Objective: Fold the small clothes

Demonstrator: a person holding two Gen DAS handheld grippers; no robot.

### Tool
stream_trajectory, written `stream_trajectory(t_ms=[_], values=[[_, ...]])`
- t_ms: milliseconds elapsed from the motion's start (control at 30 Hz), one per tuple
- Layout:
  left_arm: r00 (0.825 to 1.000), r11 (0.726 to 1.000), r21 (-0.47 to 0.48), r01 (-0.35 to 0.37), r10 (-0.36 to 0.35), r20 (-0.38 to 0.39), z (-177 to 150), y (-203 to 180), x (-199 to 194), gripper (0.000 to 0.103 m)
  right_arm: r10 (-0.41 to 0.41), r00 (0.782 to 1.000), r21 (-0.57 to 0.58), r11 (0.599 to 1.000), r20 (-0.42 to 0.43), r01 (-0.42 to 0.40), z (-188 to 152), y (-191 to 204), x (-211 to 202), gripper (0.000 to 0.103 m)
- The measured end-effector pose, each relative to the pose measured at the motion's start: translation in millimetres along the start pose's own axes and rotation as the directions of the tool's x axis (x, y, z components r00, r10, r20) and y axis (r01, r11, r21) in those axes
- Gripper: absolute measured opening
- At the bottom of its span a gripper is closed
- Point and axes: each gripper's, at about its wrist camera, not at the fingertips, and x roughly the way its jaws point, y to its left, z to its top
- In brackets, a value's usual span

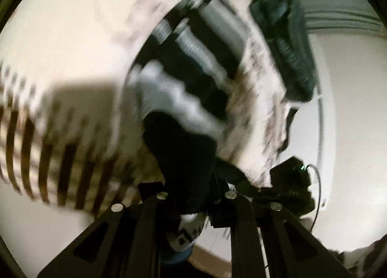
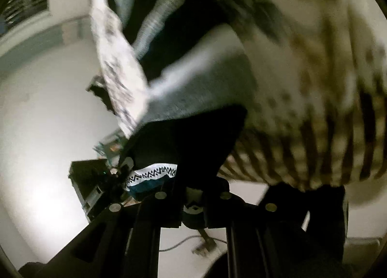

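A small black garment (image 1: 183, 154) with a white zigzag-patterned band (image 1: 191, 232) hangs pinched in my left gripper (image 1: 188, 195), whose fingers are closed on the cloth. In the right wrist view the same black garment (image 2: 188, 137) and its patterned band (image 2: 154, 172) stretch across to my right gripper (image 2: 193, 203), which is also closed on the fabric. The garment is held off the surface between both grippers. Each view shows the other gripper as a dark block with a green light: the right one (image 1: 292, 176) and the left one (image 2: 96, 179). Both pictures are blurred.
A white sheet with brown stripes and grey prints (image 1: 60, 65) (image 2: 326, 84) lies under the work. A black and grey striped cloth (image 1: 205, 43) and a dark green garment (image 1: 285, 43) lie farther off. A light grey cloth (image 2: 203, 79) hangs close by. A cable (image 2: 183, 245) runs below.
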Motion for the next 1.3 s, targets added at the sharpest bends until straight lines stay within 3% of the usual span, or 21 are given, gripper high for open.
stream_trajectory(t_ms=[200, 400, 500, 567, 600, 633, 667, 733, 800, 833, 900, 967, 1033, 1133, 1233, 1300], values=[[0.989, 0.991, 0.1, 0.084, -0.095, 0.11, 94.6, -56.4, 3.0, 0.011, 0.07, 0.985, -0.086, 0.995, 0.155, -0.058, 70.3, 69.5, -40.0, 0.012], [0.979, 0.983, 0.154, 0.101, -0.125, 0.159, 220.6, -79.5, 33.1, 0.012, 0.06, 0.959, -0.118, 0.993, 0.278, -0.028, 188.8, 124.7, -53.9, 0.012], [0.982, 0.987, 0.128, 0.094, -0.113, 0.152, 280.0, -77.1, 59.4, 0.014, 0.039, 0.948, -0.106, 0.994, 0.317, -0.005, 254.7, 149.2, -48.9, 0.012], [0.983, 0.989, 0.105, 0.101, -0.115, 0.143, 308.1, -73.5, 73.6, 0.03, 0.036, 0.946, -0.089, 0.996, 0.323, -0.008, 297.9, 159.7, -47.8, 0.013], [0.983, 0.99, 0.088, 0.113, -0.124, 0.137, 323.6, -71.5, 80.8, 0.038, 0.036, 0.945, -0.061, 0.998, 0.326, -0.017, 318.2, 162.7, -44.2, 0.016], [0.982, 0.989, 0.061, 0.135, -0.142, 0.128, 340.8, -67.6, 88.8, 0.059, 0.046, 0.94, -0.035, 0.999, 0.339, -0.036, 333.5, 160.8, -44.6, 0.018], [0.98, 0.988, 0.045, 0.147, -0.152, 0.132, 348.4, -66.7, 89.8, 0.064, 0.062, 0.935, -0.015, 0.998, 0.35, -0.06, 346.9, 161.2, -43.5, 0.022], [0.973, 0.983, 0.003, 0.186, -0.185, 0.141, 361.2, -60.0, 90.5, 0.065, 0.081, 0.928, 0.0, 0.996, 0.363, -0.087, 365.3, 164.8, -43.1, 0.056], [0.968, 0.981, -0.01, 0.194, -0.19, 0.161, 364.4, -53.4, 85.4, 0.069, 0.103, 0.914, -0.028, 0.995, 0.393, -0.1, 370.3, 168.6, -51.3, 0.06], [0.967, 0.982, -0.007, 0.189, -0.185, 0.174, 362.9, -49.3, 81.4, 0.069, 0.093, 0.917, -0.034, 0.996, 0.387, -0.087, 367.4, 167.6, -52.0, 0.06], [0.97, 0.988, 0.004, 0.155, -0.152, 0.189, 360.0, -43.9, 75.4, 0.069, 0.032, 0.923, -0.049, 0.999, 0.382, -0.015, 363.3, 166.4, -54.2, 0.06], [0.977, 0.996, 0.052, 0.077, -0.086, 0.196, 355.8, -44.0, 73.4, 0.069, -0.07, 0.927, -0.088, 0.99, 0.369, 0.11, 355.1, 166.6, -53.9, 0.06], [0.984, 0.995, 0.103, 0.001, -0.019, 0.175, 357.8, -48.2, 82.2, 0.069, -0.164, 0.916, -0.123, 0.967, 0.367, 0.222, 353.5, 166.1, -47.3, 0.06], [0.985, 0.976, 0.171, -0.134, 0.111, 0.135, 369.9, -53.9, 113.7, 0.069, -0.221, 0.914, -0.127, 0.952, 0.339, 0.277, 362.3, 155.5, -31.2, 0.06], [0.977, 0.969, 0.147, -0.199, 0.185, 0.102, 390.7, -46.6, 144.6, 0.069, -0.242, 0.914, -0.12, 0.948, 0.326, 0.294, 382.3, 148.6, -18.4, 0.06], [0.97, 0.965, 0.117, -0.233, 0.223, 0.092, 404.6, -38.3, 160.0, 0.069, -0.31, 0.888, -0.109, 0.925, 0.34, 0.364, 402.8, 148.1, -8.6, 0.06]])
